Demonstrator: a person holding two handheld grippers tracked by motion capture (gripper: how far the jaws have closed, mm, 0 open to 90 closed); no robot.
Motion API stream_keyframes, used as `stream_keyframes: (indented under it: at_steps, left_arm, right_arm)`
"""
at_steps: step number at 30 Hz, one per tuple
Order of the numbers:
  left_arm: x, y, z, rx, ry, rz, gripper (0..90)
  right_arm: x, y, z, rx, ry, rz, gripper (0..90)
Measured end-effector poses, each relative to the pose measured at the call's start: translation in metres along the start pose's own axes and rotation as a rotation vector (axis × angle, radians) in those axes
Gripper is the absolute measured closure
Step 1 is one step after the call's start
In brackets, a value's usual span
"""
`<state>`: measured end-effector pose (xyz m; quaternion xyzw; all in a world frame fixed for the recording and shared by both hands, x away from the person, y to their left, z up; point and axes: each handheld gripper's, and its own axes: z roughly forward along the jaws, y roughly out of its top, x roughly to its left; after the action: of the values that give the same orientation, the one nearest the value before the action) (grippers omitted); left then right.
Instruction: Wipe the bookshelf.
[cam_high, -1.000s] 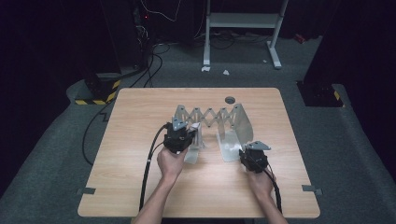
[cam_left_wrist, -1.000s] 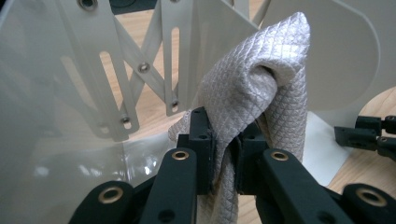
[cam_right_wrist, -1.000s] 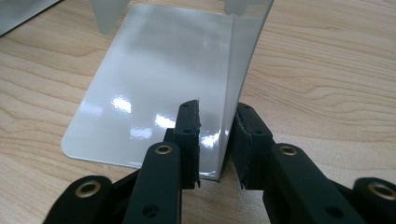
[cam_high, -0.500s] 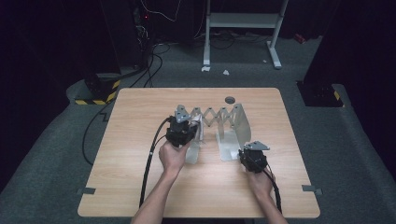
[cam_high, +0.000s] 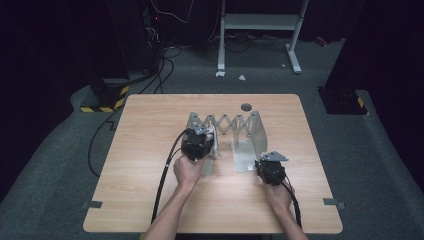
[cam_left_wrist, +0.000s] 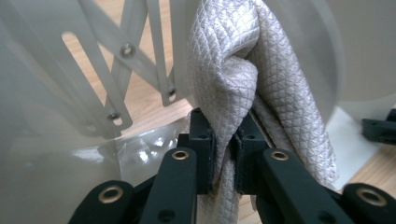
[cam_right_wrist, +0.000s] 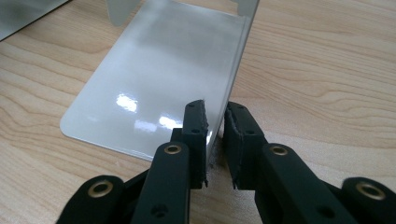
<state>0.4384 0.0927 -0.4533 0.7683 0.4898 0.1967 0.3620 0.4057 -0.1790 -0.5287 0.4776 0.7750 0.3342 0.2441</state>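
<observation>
Since a second ago, my left gripper (cam_high: 202, 145), clamped on the cloth (cam_left_wrist: 243, 88), shifts along the rack (cam_high: 227, 123); my right gripper (cam_right_wrist: 215, 140) has just been closing on its end plate (cam_right_wrist: 154, 88).

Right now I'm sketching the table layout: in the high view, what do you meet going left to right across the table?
Left gripper's black cable → left gripper → white cloth → metal bookend's base plate → right gripper.

Overhead view; two close tool cameras
</observation>
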Motion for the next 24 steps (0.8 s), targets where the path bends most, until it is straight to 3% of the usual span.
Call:
stream_keyframes:
  at_steps: [6, 16, 20, 22, 24]
  left_arm:
    - [0.002, -0.006, 0.009, 0.017, 0.008, -0.012, 80.5]
    - [0.007, 0.020, -0.014, -0.084, -0.025, -0.054, 80.6]
    - [0.011, 0.028, -0.015, -0.104, -0.041, -0.084, 80.5]
    - [0.010, 0.030, -0.014, -0.111, -0.034, -0.090, 80.4]
    - [0.008, 0.031, -0.012, -0.120, 0.001, -0.088, 80.4]
  right_arm:
    - [0.000, 0.000, 0.000, 0.000, 0.001, -0.002, 79.1]
    - [0.001, 0.000, 0.000, -0.002, 0.004, -0.009, 79.3]
    - [0.001, 0.000, 0.000, -0.001, 0.004, -0.010, 79.2]
    - [0.002, 0.000, 0.000, -0.001, 0.003, -0.010, 79.2]
    - [0.002, 0.000, 0.000, -0.001, 0.003, -0.011, 79.2]
